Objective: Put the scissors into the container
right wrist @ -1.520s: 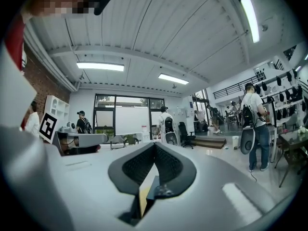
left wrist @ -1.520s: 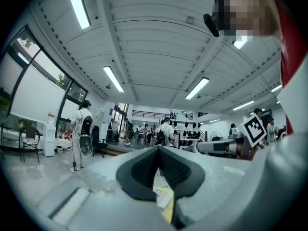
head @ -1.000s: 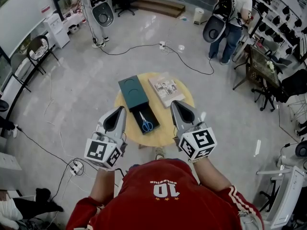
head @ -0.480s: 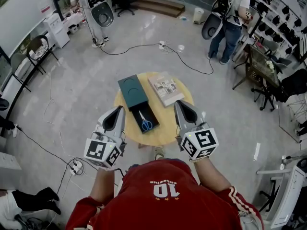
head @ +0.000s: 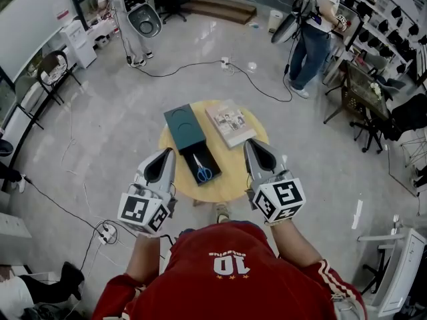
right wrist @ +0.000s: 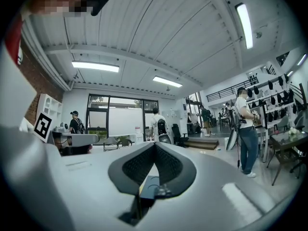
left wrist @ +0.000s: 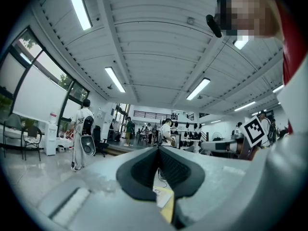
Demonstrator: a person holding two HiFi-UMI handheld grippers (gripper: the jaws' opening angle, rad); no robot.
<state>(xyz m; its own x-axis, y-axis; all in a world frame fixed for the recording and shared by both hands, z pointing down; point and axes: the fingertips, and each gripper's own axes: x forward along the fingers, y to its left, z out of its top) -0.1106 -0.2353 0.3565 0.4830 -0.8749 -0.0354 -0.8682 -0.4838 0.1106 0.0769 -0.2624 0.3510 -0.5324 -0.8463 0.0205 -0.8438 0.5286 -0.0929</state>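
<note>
Blue-handled scissors [head: 203, 171] lie inside an open dark container [head: 214, 159] on a round wooden table [head: 235, 179]. The container's dark green lid [head: 183, 127] lies just beyond it. My left gripper [head: 166, 151] hovers at the table's near left edge, beside the container, jaws shut and empty. My right gripper [head: 253, 143] hovers over the table's right side, also shut with nothing in it. In the left gripper view the jaws [left wrist: 158, 148] meet at the tip. The right gripper view shows the same at its jaws [right wrist: 154, 144]. Neither gripper touches the scissors.
A book [head: 231, 124] lies on the table's far right part. Cables [head: 200, 65] run over the floor beyond the table and at the left. People with gear stand at the back left [head: 127, 12] and back right [head: 312, 25]. Chairs and shelves line the right side.
My right gripper has drifted slightly to the right. The left gripper and the scissors have not moved. The person at the back right has stepped a little.
</note>
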